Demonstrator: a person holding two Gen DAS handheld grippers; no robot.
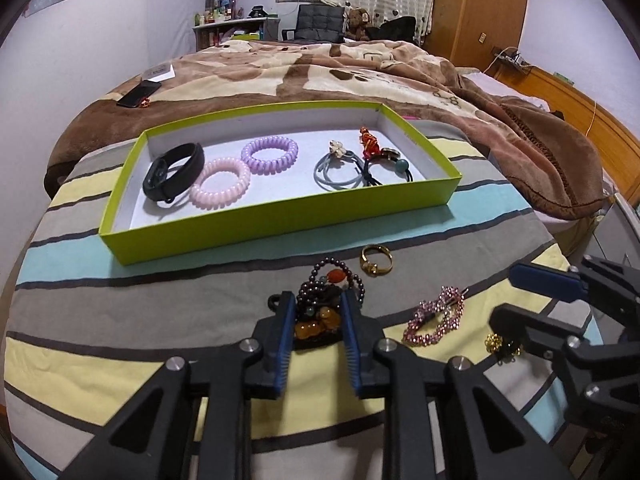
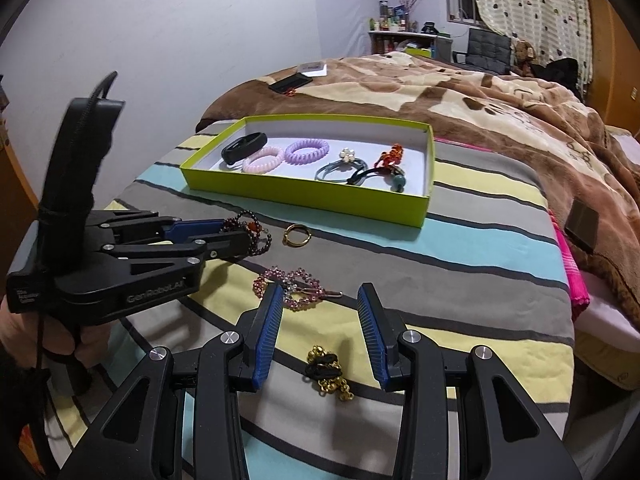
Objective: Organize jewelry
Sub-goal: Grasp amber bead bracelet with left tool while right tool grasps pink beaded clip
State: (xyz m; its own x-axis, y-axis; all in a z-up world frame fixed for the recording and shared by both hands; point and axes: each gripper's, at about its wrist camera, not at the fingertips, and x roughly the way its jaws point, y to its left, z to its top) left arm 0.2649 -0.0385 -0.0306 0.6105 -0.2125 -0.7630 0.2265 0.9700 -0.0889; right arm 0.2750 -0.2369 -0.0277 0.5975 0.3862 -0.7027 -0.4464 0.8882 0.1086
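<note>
Bedroom; striped bedspread (image 1: 120,312) carried green box (image 1: 280,220) already holding hair ties. Left gripper (image 1: 318,320) fingers narrowed onto beaded bracelet (image 1: 332,292), just short of box. Right gripper (image 2: 318,320) fingers half-spread, empty, over gold chain (image 2: 328,372). Step judged: pickup. Next: lift bracelet, carry into box.

The body of the left gripper (image 2: 236,236) bore the raised lettering "GenRobot.AI" along its black side; a small white label near its rear corner was too blurred to read, and no other legible text appeared anywhere in either view
</note>
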